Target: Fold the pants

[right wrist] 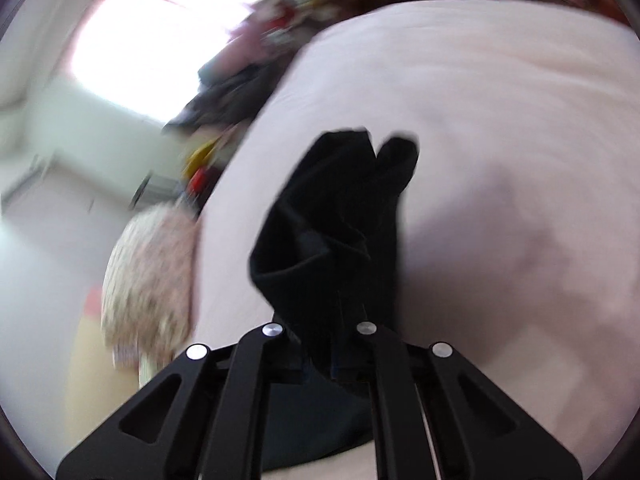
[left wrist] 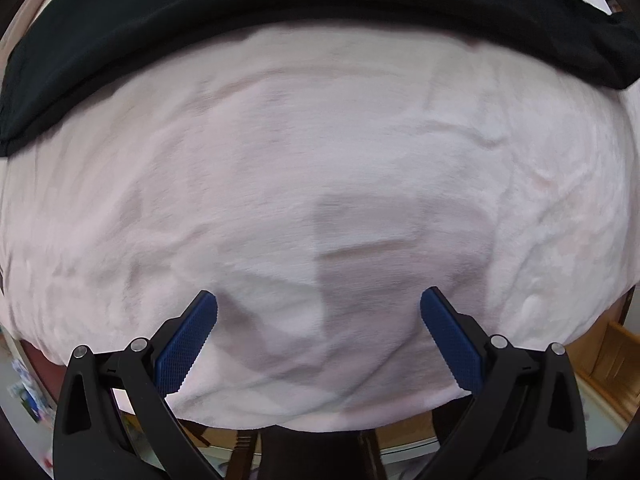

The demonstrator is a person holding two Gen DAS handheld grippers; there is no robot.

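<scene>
The black pants [left wrist: 280,4] lie as a long dark band across the far side of a pale pink blanket [left wrist: 320,184] in the left wrist view. My left gripper [left wrist: 319,312] is open and empty, its blue pads [left wrist: 188,344] spread wide above the bare blanket, well short of the pants. My right gripper [right wrist: 324,332] is shut on a bunched part of the black pants [right wrist: 340,216], which rises from between the fingers above the blanket [right wrist: 500,120]. Its fingertips are hidden by the cloth.
The blanket's near edge [left wrist: 320,420] drops off to wooden furniture and floor below. In the right wrist view a floral cushion [right wrist: 152,276], a pile of dark and colourful clothes [right wrist: 240,92] and a bright window [right wrist: 152,48] lie left of the bed.
</scene>
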